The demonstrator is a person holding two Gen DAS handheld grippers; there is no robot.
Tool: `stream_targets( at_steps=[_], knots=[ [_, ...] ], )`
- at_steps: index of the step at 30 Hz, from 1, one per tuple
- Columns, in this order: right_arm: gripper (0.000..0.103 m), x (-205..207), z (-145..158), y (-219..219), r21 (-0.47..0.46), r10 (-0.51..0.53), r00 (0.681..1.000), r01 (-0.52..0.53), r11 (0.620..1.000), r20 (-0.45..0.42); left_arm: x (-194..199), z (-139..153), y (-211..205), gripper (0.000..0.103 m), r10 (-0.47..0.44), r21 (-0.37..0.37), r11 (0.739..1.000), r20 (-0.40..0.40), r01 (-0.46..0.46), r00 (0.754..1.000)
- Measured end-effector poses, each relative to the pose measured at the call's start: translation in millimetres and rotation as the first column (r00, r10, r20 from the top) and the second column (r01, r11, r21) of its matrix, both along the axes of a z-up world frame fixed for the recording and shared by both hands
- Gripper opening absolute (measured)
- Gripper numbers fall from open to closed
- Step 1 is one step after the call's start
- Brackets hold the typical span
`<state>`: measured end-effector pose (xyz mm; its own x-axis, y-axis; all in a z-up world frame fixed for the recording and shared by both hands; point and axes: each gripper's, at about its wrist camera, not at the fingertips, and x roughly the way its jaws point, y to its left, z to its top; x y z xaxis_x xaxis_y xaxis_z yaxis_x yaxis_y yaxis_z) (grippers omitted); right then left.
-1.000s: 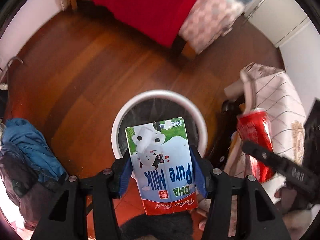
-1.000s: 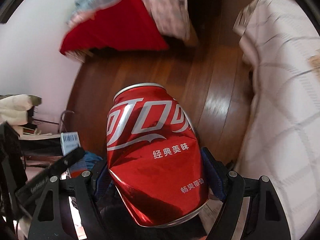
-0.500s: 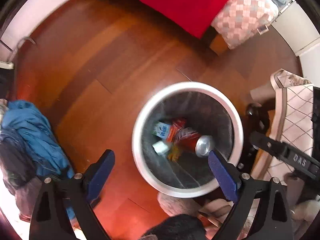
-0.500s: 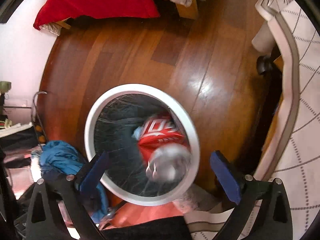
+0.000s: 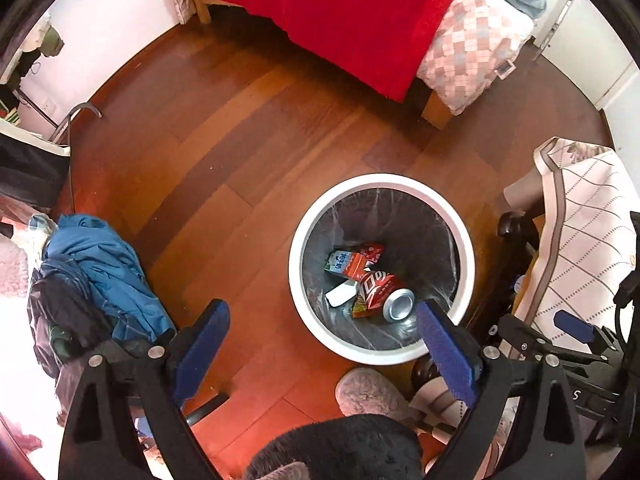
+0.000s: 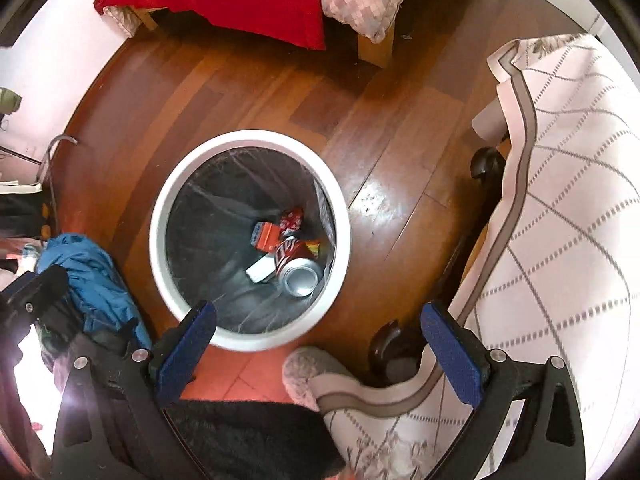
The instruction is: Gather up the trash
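I count one trash bin (image 5: pixel 380 184), white-rimmed with a dark liner, standing on the wooden floor (image 5: pixel 224 152). Inside it I see one red cola can (image 5: pixel 384 290) lying on its side with its silver end up toward me, one milk carton (image 5: pixel 344 262) just beside and touching it, one white flat piece (image 5: pixel 340 293) against the can, and a scrap of red and yellow wrapper (image 5: pixel 360 309) under the can. In the right wrist view the same can (image 6: pixel 296 266) lies low in the bin (image 6: pixel 248 138), near its right wall, with the carton (image 6: pixel 264 236) above it.

I have two tools. My left tool (image 5: pixel 322 334) is spread wide, its blue pads (image 5: pixel 202 344) well apart, holding nothing and touching nothing; the right pad sits in front of the bin's near rim. My right tool (image 6: pixel 318 332) is likewise wide open and empty, one pad (image 6: pixel 188 344) over the bin's near rim, the other over the patterned cloth (image 6: pixel 560 200) draped at the right.

Elsewhere: one bed with a red blanket (image 5: pixel 344 12) and one checked pillow (image 5: pixel 472 44), one heap of blue clothing (image 5: pixel 100 264) on the floor to the left, and one grey fuzzy slipper (image 5: pixel 368 392) just below the bin.
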<state>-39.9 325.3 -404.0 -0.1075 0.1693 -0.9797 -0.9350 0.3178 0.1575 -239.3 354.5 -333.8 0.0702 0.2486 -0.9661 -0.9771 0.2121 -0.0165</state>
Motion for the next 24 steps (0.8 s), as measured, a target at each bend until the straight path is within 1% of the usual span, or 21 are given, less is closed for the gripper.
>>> stream_targets(
  at_steps=[3, 5, 10, 13, 16, 18, 20, 24],
  knots=[
    [0.103, 0, 16, -13, 0.03, -0.001, 1.0, 0.001, 1.0, 0.011, -1, 14, -12, 0.095, 0.001, 0.035, 0.999, 0.014, -0.002, 1.0],
    [0.103, -2, 25, -20, 0.052, 0.006, 1.0, -0.008, 0.999, 0.028, 0, 22, -19, 0.095, -0.002, 0.059, 0.998, 0.003, 0.002, 1.0],
    [0.103, -1, 51, -37, 0.104, 0.004, 1.0, -0.007, 0.995, 0.024, 0, 47, -38, 0.095, -0.006, 0.107, 0.994, 0.004, 0.006, 1.0],
    [0.103, -2, 75, -51, 0.149, 0.015, 1.0, -0.019, 0.989, 0.028, 0, 66, -49, 0.095, -0.011, 0.145, 0.989, 0.007, 0.01, 1.0],
    [0.103, -3, 96, -63, 0.188, 0.017, 1.0, -0.02, 0.982, 0.016, 0, 86, -62, 0.095, -0.021, 0.182, 0.983, 0.03, 0.015, 0.999],
    [0.103, -3, 113, -74, 0.226, 0.016, 1.0, -0.019, 0.974, 0.014, 1, 101, -72, 0.095, -0.029, 0.214, 0.977, 0.021, 0.024, 0.999],
    [0.103, -3, 129, -85, 0.263, 0.01, 0.999, -0.019, 0.965, 0.035, 4, 114, -83, 0.095, -0.042, 0.249, 0.968, 0.01, 0.039, 0.999],
    [0.103, 7, 158, -111, 0.335, -0.006, 1.0, 0.012, 0.942, -0.017, 11, 139, -102, 0.095, -0.064, 0.294, 0.954, 0.003, 0.06, 0.998]
  ],
)
